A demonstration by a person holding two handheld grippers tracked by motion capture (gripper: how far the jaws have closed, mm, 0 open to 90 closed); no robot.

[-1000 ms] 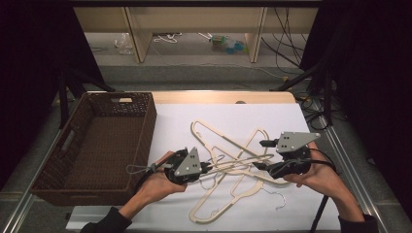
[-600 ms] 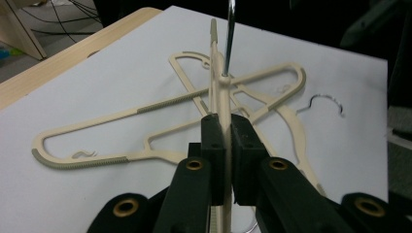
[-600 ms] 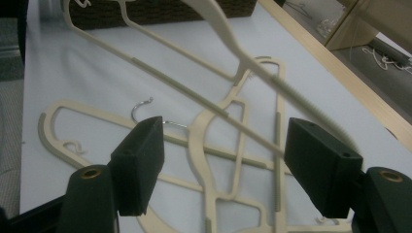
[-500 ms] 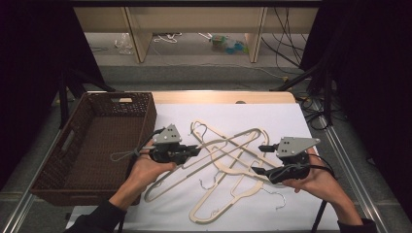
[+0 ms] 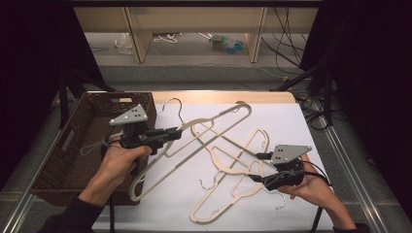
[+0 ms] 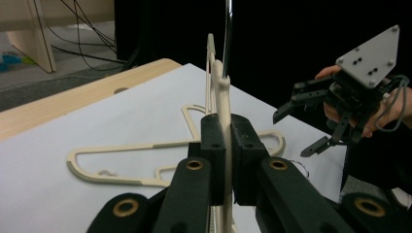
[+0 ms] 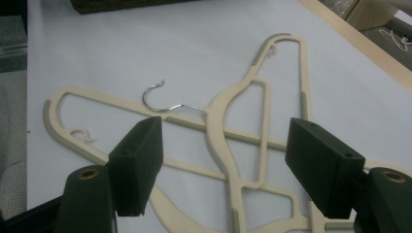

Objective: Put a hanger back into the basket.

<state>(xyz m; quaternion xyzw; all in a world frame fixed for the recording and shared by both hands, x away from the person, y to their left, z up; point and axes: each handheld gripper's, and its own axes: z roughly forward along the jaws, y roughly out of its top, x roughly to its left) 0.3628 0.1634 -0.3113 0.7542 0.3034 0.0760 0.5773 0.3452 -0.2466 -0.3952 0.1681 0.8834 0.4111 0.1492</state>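
Observation:
My left gripper (image 5: 169, 134) is shut on a cream plastic hanger (image 5: 214, 125) and holds it slanted above the table, its metal hook (image 5: 176, 106) toward the far side. In the left gripper view the pads (image 6: 214, 145) pinch the hanger's thin bar (image 6: 221, 92) edge-on. My right gripper (image 5: 255, 168) stands open, low over two more cream hangers (image 5: 236, 145) that lie crossed on the white sheet. In the right gripper view its jaws straddle those hangers (image 7: 228, 121) without touching them, with a metal hook (image 7: 154, 99) just beyond. From the left gripper view the right gripper (image 6: 291, 137) shows open.
A dark brown woven basket (image 5: 53, 160) sits at the table's left, right beside my left hand. The white sheet (image 5: 291, 121) covers the wooden tabletop (image 5: 218, 96). Metal rails (image 5: 350, 165) run along the table's sides. Shelves and cables stand on the floor beyond.
My left gripper has risen and moved left toward the basket, lifting the held hanger off the pile. My right gripper has sunk a little toward the hangers on the sheet.

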